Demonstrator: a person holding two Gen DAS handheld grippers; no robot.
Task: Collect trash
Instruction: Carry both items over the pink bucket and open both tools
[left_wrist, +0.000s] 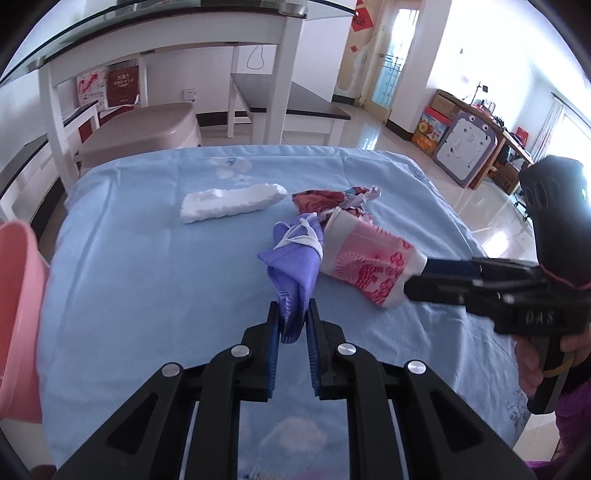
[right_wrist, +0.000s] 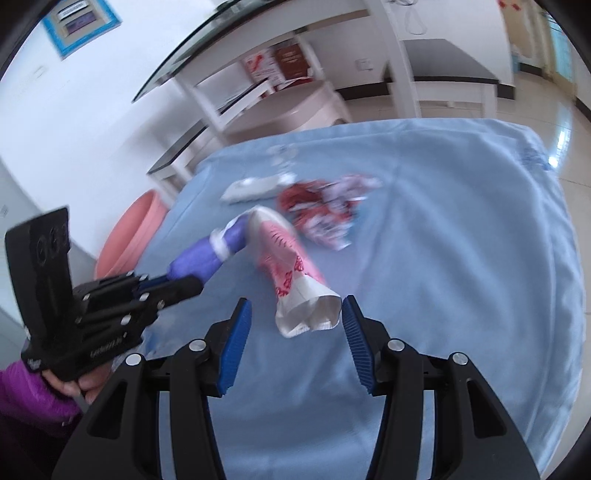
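Two handheld grippers collecting trash on a blue sheet (left_wrist: 147, 280)
Left gripper (left_wrist: 293, 325) pinching soft purple mask (left_wrist: 291, 258); right gripper (right_wrist: 297, 325) open around light, crushable paper cup's (right_wrist: 291, 273) base, best squeezed gently there

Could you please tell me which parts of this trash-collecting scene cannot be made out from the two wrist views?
- Pink basin: cut off by the left wrist view's left edge; its inside is unseen.
- Crumpled red wrapper: motion blur in the right wrist view hides its print.
- Purple mask: its lower end is hidden between the left hand-held gripper pads.
- Paper cup: its contents cannot be seen in either view.
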